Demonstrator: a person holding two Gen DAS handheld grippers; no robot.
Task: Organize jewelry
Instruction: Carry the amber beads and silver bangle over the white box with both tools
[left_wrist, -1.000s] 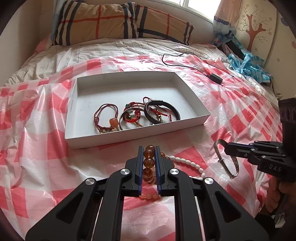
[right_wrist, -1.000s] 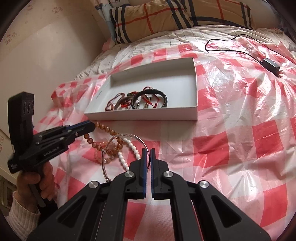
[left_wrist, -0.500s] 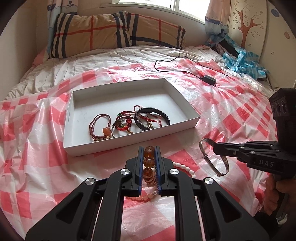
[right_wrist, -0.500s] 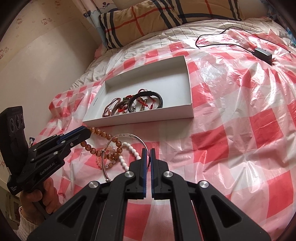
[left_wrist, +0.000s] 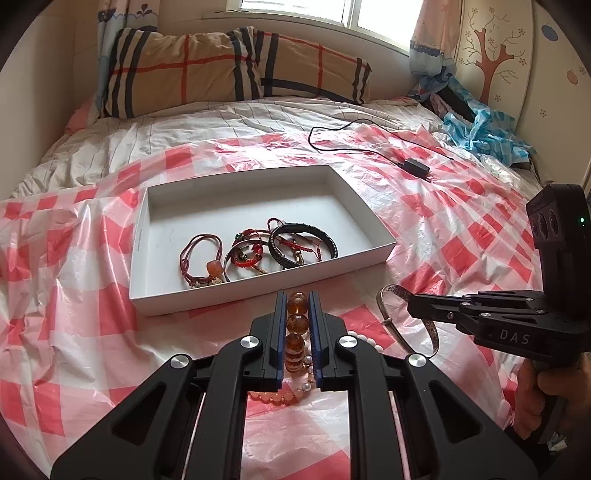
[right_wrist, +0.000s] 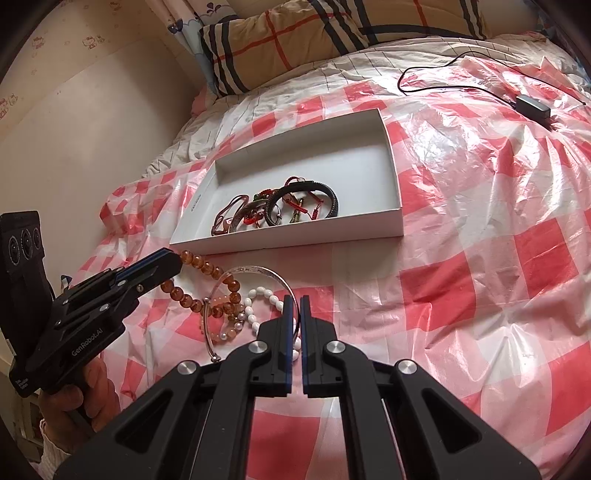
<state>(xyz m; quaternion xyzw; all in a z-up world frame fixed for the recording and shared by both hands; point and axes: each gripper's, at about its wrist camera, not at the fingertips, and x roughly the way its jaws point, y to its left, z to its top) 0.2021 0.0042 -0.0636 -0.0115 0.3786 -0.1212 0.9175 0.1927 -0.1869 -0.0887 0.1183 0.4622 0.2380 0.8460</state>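
Observation:
My left gripper (left_wrist: 297, 295) is shut on an amber bead bracelet (left_wrist: 296, 320), held above the bed just in front of the white box (left_wrist: 258, 291); it also shows in the right wrist view (right_wrist: 173, 260) with the amber beads (right_wrist: 203, 264) hanging from it. My right gripper (right_wrist: 294, 299) is shut on a thin silver bangle (right_wrist: 255, 270), which shows in the left wrist view (left_wrist: 397, 291) lifted off the cloth. A white bead bracelet (right_wrist: 260, 295) and a pink bead bracelet (right_wrist: 221, 334) lie on the cloth below. The box holds several cord and leather bracelets (left_wrist: 258, 249).
The bed is covered by a red-and-white checked plastic sheet (right_wrist: 480, 258). A black charger with cable (left_wrist: 415, 164) lies beyond the box. A plaid pillow (left_wrist: 229, 70) is at the head, blue plastic (left_wrist: 480, 133) at the far right, a wall on the left.
Both grippers have risen with their bracelets and drawn back a little from the box. The amber beads and the silver bangle now hang clear of the cloth.

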